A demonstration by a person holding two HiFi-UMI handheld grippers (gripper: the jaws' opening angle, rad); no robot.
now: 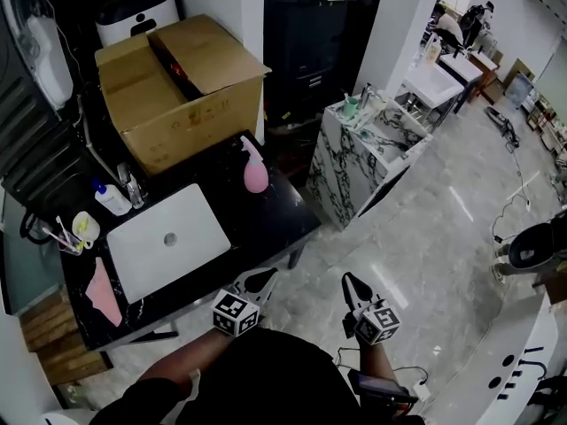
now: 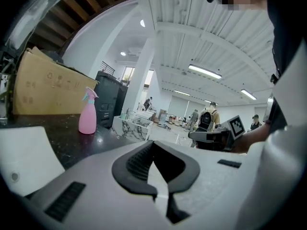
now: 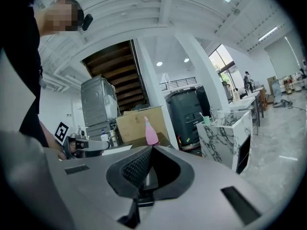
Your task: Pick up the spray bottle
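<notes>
The pink spray bottle [image 1: 255, 171] stands upright on the black countertop [image 1: 275, 224], near its far right corner and in front of a cardboard box. It shows at the left in the left gripper view [image 2: 88, 114] and at the centre of the right gripper view [image 3: 150, 131]. My left gripper [image 1: 260, 281] hovers at the counter's near edge, shut and empty, well short of the bottle. My right gripper [image 1: 352, 283] hangs over the floor to the right of the counter, jaws together with nothing in them. Each gripper sees the other [image 2: 211, 137] [image 3: 91, 145].
A large cardboard box [image 1: 182, 87] sits behind the bottle. A white basin [image 1: 168, 242] is set into the counter, with a pink cloth [image 1: 104, 292], a pump bottle [image 1: 111, 199] and a toothbrush cup [image 1: 84, 228] to its left. A marble vanity [image 1: 363, 158] stands to the right.
</notes>
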